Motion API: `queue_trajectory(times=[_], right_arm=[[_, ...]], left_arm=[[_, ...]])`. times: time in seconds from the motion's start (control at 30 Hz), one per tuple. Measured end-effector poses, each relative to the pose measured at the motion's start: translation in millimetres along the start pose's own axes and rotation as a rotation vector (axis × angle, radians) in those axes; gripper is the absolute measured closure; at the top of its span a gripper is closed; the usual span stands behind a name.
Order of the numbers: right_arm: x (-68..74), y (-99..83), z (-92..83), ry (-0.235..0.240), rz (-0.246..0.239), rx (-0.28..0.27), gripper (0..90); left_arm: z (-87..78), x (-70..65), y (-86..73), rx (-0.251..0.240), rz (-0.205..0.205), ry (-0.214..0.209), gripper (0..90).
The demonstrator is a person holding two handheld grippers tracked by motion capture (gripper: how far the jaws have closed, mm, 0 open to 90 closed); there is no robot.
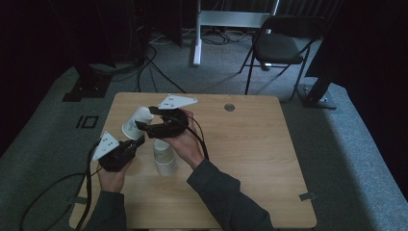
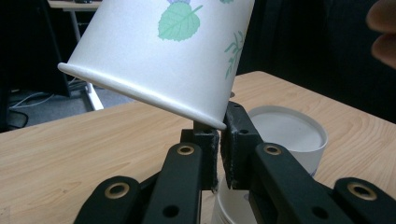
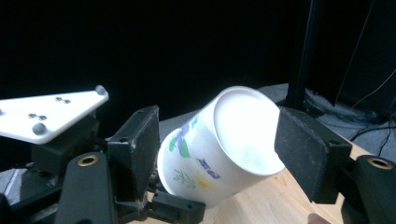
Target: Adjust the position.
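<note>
A white paper cup (image 1: 134, 121) with a leaf print hangs tilted above the wooden table (image 1: 250, 159), its mouth facing down and left. My left gripper (image 1: 140, 140) is shut on the cup's rim; in the left gripper view the jaws (image 2: 219, 140) pinch the rim's lower edge under the cup (image 2: 159, 51). My right gripper (image 1: 147, 118) reaches in from the right and straddles the cup's base end. In the right gripper view the cup (image 3: 243, 135) sits between the pads of that gripper (image 3: 217, 144), and both pads lie against its sides.
Another white cup (image 1: 164, 158) stands upside down on the table just right of my left gripper, its bottom (image 2: 289, 133) seen behind the jaws. A round cable hole (image 1: 229, 107) is near the far edge. A black chair (image 1: 279, 45) and floor cables lie beyond.
</note>
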State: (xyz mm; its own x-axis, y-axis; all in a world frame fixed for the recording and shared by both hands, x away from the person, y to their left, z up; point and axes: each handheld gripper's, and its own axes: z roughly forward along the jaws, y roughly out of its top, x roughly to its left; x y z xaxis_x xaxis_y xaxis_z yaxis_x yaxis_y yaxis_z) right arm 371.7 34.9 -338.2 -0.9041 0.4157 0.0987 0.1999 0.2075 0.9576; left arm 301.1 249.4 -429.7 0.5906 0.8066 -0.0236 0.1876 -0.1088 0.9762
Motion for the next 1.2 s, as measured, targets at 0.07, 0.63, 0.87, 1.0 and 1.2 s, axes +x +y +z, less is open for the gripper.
queue_trajectory(times=[0.07, 0.63, 0.87, 1.0, 1.2], right_arm=[[-2.0, -1.6, 2.5, 0.0, 0.009, 0.009, 31.8], [-11.0, -11.7, 7.1, -0.017, 0.081, 0.054, 42.0], [-12.0, -15.5, 7.9, -0.01, 0.082, 0.066, 43.6], [-11.8, -13.8, 6.4, -0.014, 0.084, 0.06, 44.0], [-15.3, -11.1, 2.6, -0.052, 0.096, 0.047, 43.9]], left_arm=[[-2.0, 0.4, 0.6, -0.01, 0.003, -0.008, 85.3], [-8.1, 2.0, 4.2, -0.087, -0.026, -0.012, 83.3], [-11.0, 2.3, 5.8, -0.107, -0.037, -0.023, 84.6], [-9.5, -0.9, 7.0, -0.086, -0.014, -0.03, 86.4], [-7.8, -6.1, 9.3, -0.062, 0.025, -0.037, 86.4]])
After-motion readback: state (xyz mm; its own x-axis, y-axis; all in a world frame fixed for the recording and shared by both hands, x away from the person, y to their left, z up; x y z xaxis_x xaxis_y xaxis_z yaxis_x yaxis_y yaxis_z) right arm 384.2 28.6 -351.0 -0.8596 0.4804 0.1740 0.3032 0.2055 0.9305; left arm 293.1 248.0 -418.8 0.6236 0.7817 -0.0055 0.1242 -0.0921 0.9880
